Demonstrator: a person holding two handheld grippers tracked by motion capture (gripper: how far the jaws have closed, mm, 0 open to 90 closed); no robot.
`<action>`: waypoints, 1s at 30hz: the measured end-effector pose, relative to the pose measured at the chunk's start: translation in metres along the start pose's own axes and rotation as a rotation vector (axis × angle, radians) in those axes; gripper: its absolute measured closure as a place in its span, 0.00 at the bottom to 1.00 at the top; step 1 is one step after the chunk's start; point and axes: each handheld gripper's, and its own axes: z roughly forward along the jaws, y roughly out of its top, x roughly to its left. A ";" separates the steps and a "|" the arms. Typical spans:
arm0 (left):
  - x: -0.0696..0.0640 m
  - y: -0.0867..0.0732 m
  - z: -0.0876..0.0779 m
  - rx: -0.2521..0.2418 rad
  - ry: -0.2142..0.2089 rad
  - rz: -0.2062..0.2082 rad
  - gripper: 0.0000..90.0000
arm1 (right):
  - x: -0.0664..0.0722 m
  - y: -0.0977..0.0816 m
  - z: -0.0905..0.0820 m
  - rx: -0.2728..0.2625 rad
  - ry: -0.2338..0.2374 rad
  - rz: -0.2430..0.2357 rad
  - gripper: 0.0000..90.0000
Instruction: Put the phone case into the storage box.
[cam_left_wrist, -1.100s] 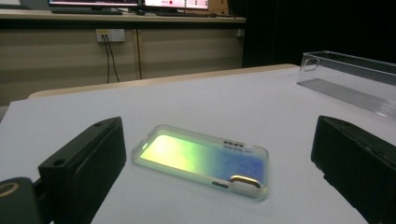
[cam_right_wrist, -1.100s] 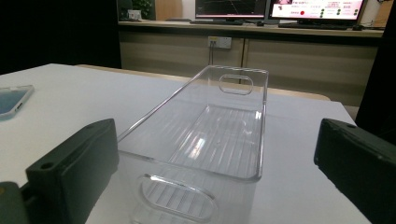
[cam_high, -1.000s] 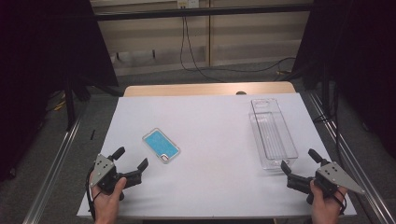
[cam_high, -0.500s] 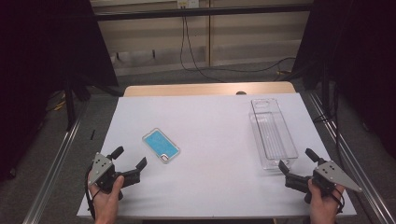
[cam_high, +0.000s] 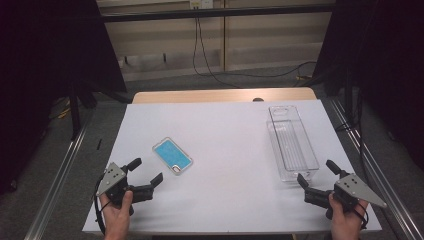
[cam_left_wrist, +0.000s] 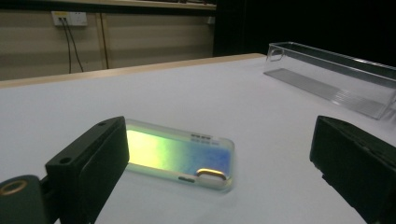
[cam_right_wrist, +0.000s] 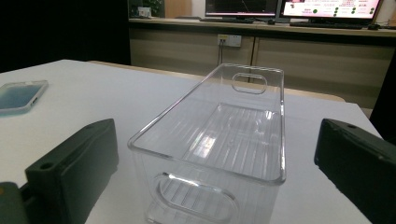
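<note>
Grippers both spread wide, nothing held yet

We've got our left gripper (cam_high: 148, 170) near the phone case (cam_high: 172, 156) lying flat mid-left, and our right gripper (cam_high: 316, 171) right at the near end of the clear bin (cam_high: 292, 143).

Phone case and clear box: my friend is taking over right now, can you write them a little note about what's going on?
Left gripper: open, holding nothing, aimed at the phone case, just short of it.
Right gripper: open, holding nothing, facing the near end of the clear plastic bin.
Phone case lies flat on the white table, left of centre. Bin stands empty on the right side.
Done: nothing moved yet.
Left: probably pick up the case and put it in the bin.
</note>
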 end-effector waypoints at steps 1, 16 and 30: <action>-0.001 0.001 0.001 -0.009 -0.007 0.001 0.05 | 0.000 0.000 0.000 -0.001 0.001 -0.004 0.00; 0.001 0.009 0.026 0.013 -0.066 -0.008 0.07 | 0.000 -0.001 -0.006 0.004 -0.009 -0.011 0.00; 0.007 0.028 0.042 -0.042 -0.090 0.031 0.04 | 0.001 0.000 -0.006 0.002 -0.006 -0.012 0.00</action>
